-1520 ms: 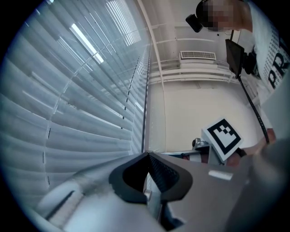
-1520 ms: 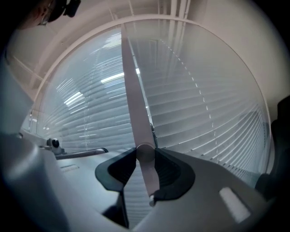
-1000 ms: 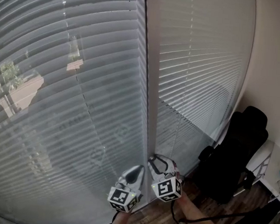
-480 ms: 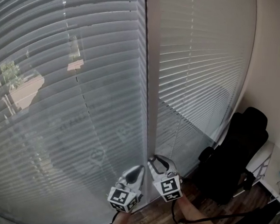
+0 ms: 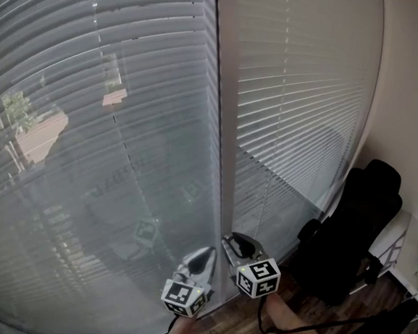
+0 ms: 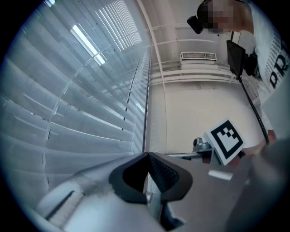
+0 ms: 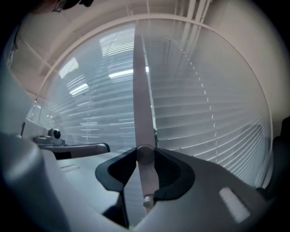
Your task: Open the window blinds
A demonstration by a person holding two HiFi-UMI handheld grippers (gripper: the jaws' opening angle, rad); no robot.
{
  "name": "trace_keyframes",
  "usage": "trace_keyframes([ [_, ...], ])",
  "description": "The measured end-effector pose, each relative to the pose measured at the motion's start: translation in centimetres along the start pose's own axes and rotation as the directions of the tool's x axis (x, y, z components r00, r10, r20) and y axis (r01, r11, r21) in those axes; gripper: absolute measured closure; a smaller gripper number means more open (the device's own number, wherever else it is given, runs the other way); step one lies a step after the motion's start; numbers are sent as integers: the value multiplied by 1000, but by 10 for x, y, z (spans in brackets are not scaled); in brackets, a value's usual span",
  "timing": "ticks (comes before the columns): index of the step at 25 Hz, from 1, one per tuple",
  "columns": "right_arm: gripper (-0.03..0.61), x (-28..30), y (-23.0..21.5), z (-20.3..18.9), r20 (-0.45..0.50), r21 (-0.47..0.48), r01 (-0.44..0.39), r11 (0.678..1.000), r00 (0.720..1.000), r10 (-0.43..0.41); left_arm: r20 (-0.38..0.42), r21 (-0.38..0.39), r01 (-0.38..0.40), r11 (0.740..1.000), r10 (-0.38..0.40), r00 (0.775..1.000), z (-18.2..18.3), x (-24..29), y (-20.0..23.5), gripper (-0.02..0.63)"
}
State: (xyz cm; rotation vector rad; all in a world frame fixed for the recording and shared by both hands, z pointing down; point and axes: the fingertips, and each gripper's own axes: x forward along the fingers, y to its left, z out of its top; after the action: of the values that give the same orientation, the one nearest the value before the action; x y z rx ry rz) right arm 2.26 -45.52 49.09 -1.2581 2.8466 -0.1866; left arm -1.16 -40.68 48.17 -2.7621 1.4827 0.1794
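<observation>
On the shirt [image 6: 274,59], upper right of the left gripper view, large dark letters read "PR", cut off by the frame edge. Nothing else is legible.

left gripper [image 6: 148,155] grey shell | fingers [image 6: 168,174] black | marker cube [image 5: 258,276] black-white

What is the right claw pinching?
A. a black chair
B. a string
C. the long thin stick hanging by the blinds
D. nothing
C: in the right gripper view, the right claw is closed on the pale stick, which runs up in front of the blinds.
</observation>
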Motion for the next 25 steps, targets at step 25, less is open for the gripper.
trace_keyframes([
  [25,442,0,15,3,-81,-622,11,783,994,-79,8,-4,5,1000,-5,1000,2,-3,-1,621],
])
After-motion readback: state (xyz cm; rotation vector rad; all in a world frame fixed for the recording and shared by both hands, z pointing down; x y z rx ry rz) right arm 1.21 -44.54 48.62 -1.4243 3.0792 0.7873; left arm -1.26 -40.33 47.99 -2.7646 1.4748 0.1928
